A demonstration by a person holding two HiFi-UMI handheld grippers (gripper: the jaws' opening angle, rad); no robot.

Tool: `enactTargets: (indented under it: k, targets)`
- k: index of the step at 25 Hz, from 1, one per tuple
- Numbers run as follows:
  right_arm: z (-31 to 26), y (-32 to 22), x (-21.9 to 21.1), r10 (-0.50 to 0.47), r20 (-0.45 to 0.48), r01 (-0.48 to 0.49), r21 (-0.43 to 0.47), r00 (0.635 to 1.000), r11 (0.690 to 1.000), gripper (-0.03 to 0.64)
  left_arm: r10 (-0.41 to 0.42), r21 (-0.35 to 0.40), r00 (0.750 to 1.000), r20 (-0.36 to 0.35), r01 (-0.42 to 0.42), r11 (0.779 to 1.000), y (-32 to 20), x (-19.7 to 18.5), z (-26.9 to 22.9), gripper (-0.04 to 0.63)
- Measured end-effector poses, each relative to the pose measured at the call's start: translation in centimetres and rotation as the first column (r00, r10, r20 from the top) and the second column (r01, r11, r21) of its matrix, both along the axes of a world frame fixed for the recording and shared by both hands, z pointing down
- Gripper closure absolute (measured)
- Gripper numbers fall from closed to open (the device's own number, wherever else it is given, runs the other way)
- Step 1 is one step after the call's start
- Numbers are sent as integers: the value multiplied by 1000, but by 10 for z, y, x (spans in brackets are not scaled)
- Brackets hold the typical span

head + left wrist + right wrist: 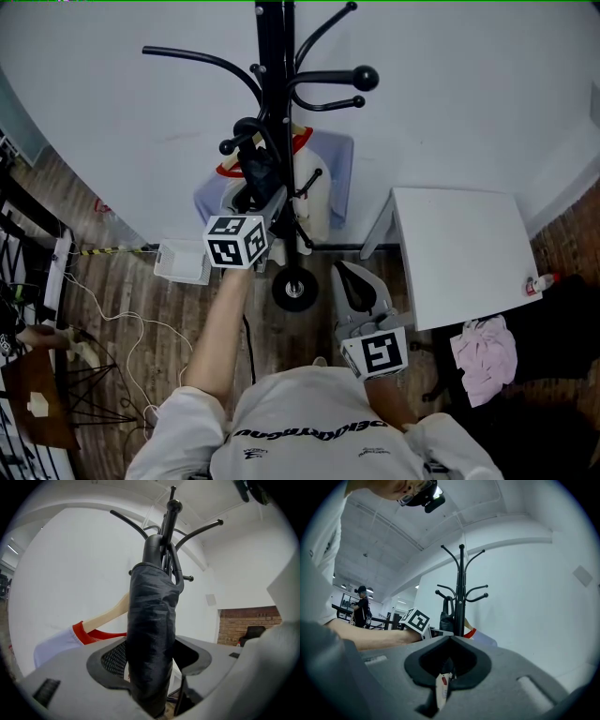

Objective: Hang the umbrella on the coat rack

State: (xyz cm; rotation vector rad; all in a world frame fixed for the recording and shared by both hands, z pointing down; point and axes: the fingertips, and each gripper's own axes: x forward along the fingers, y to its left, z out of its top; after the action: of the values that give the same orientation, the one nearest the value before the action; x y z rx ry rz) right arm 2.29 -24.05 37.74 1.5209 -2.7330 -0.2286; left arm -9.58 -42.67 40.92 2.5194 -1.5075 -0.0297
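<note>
Umbrella, black and folded, hangs upright against the pole of the coat rack, its top close under the lower hooks; in the right gripper view its strap loop appears to sit over one of them. The left gripper is level with the umbrella's body and has it between its jaws, but they stand spread — a dark gap shows on the right side of the fabric, so the pads are not pressing it.

Behind the umbrella a wooden hanger carries a white garment with a red collar, also on the rack. The rack's round base rests on the wooden floor close to the white wall.

The right gripper is held low and back, well apart from the rack, its jaws closed tip to tip with nothing gripped; a small white piece with a red mark shows in the hollow behind the tips, and what it is cannot be told.

A white table stands to the right with a small bottle at its edge, a pink cloth lies on the floor below it, and a white box sits by the wall at the left.
</note>
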Motion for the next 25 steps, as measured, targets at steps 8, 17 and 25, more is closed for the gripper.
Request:
enactTargets:
  k: [8, 17, 25]
  targets:
    - [-4, 7, 0, -2, 8, 2, 3, 1000, 1000, 617, -15, 16, 999, -45, 16, 1000, 5, -6, -11, 268]
    - [-5, 14, -3, -9, 7, 9, 3, 1000, 1000, 617, -25, 54, 998, -51, 28, 998, 19, -9, -33, 262]
    - [-6, 18, -6, -6, 20, 6, 1, 1000, 1000, 617, -48, 97, 997, -65, 54, 994, 44, -15, -53, 262]
